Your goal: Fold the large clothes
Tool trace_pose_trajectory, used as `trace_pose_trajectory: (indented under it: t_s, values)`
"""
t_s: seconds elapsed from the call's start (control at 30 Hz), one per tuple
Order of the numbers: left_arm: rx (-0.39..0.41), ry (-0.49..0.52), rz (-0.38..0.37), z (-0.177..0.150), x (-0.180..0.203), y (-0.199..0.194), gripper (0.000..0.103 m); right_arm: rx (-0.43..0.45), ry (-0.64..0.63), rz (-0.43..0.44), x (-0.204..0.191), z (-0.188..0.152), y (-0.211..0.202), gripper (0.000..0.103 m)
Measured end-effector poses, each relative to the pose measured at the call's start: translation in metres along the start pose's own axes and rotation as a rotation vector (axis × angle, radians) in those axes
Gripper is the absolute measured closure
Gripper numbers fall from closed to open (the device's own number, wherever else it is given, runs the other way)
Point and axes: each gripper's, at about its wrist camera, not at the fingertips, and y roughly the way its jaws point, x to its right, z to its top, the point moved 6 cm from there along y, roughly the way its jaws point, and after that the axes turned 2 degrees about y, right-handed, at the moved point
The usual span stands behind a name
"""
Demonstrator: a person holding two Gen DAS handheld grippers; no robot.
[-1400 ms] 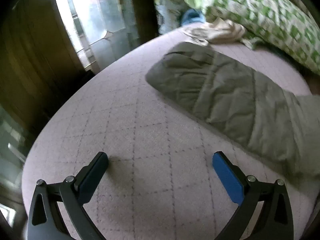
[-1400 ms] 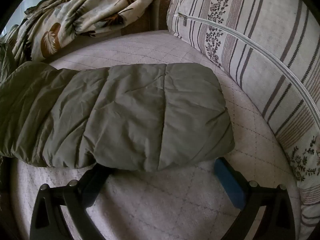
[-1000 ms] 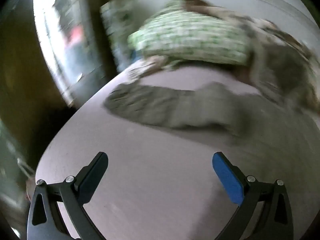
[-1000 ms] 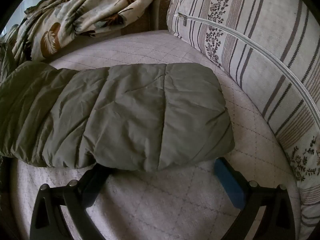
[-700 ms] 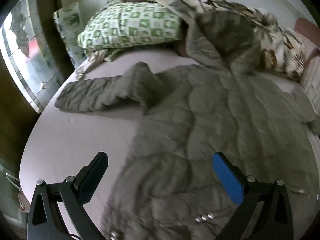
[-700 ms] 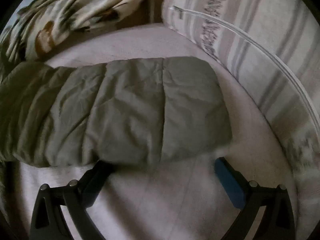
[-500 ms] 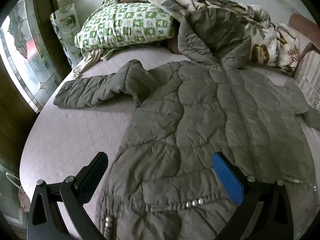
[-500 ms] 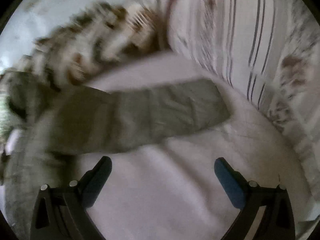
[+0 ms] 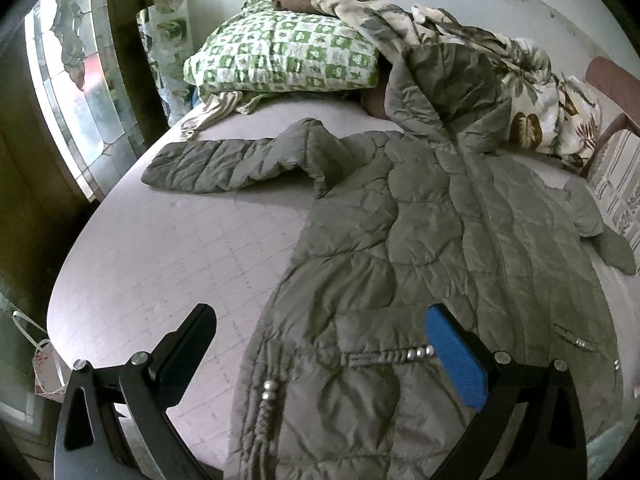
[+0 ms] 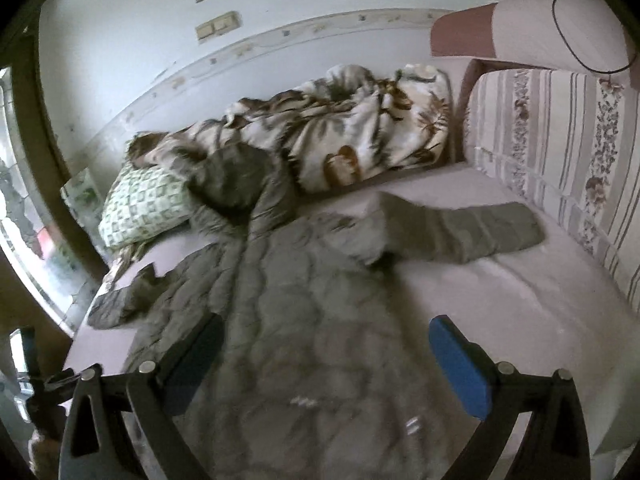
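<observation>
A grey-green quilted coat [image 9: 420, 248] lies spread flat on the bed [image 9: 168, 248], hood at the far end against a leaf-print blanket [image 9: 532, 92], one sleeve stretched left below a green checked pillow [image 9: 288, 56], the other reaching right toward a striped cushion [image 10: 560, 152]. The left hand-held gripper [image 9: 320, 344] and the right hand-held gripper [image 10: 324, 356] both hover over the coat's near hem, jaws wide apart, holding nothing.

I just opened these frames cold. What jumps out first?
A large olive-green quilted hooded coat lies spread across the pale pink bed, sleeves flung out to both sides. Behind it, a green-and-white checked pillow and a crumpled leaf-print blanket sit against the wall. Both grippers, left and right, hover open.
</observation>
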Motion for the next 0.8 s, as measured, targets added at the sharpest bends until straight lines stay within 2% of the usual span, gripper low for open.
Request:
trace_pose_trajectory:
  t_s: [0.07,0.2,0.33,0.8]
  values:
    - [0.007,-0.002,-0.004,-0.001,-0.003,-0.005,0.0,-0.014,-0.004,0.019,-0.016,-0.008,-0.004,0.0]
    - [0.019,0.008,-0.004,-0.002,-0.005,-0.015,0.0,-0.028,-0.091,0.001,-0.046,-0.018,-0.01,0.0]
    - [0.02,0.021,-0.01,-0.004,-0.003,-0.02,0.0,-0.019,-0.121,-0.001,-0.06,-0.023,-0.017,0.0]
    - [0.037,0.058,-0.012,-0.008,0.011,-0.03,0.0,-0.044,-0.149,-0.01,-0.069,-0.035,-0.016,0.0]
